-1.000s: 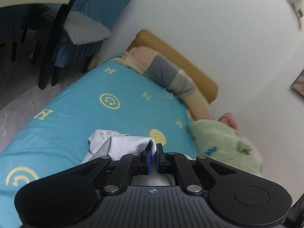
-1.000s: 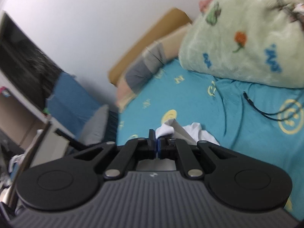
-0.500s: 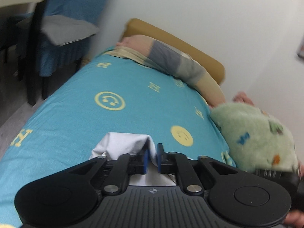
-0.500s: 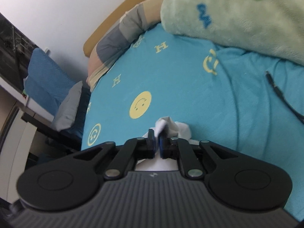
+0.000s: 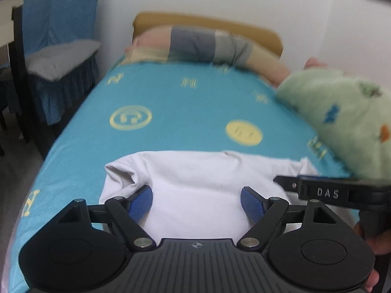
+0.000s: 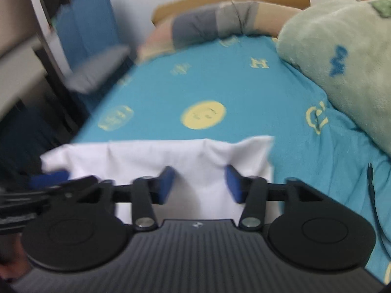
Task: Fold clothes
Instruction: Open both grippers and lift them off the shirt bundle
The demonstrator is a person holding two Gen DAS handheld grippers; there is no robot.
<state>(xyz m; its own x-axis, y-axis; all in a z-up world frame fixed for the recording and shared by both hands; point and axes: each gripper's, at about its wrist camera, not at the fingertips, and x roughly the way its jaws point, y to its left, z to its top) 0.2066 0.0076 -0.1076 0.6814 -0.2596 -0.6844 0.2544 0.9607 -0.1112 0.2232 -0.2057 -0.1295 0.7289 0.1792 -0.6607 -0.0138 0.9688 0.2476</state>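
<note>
Turquoise smiley-print bedsheet (image 5: 185, 102), white garment (image 5: 195, 183) spread flat just beneath both grippers, left gripper (image 5: 196, 200) and right gripper (image 6: 200, 183) jaws opening, pads clear of the cloth

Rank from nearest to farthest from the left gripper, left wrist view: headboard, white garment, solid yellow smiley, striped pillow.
1. White garment, under the left gripper.
2. Solid yellow smiley, mid-bed, slightly right.
3. Striped pillow, across the bed's far end.
4. Headboard, behind the pillow, against the wall.
</note>
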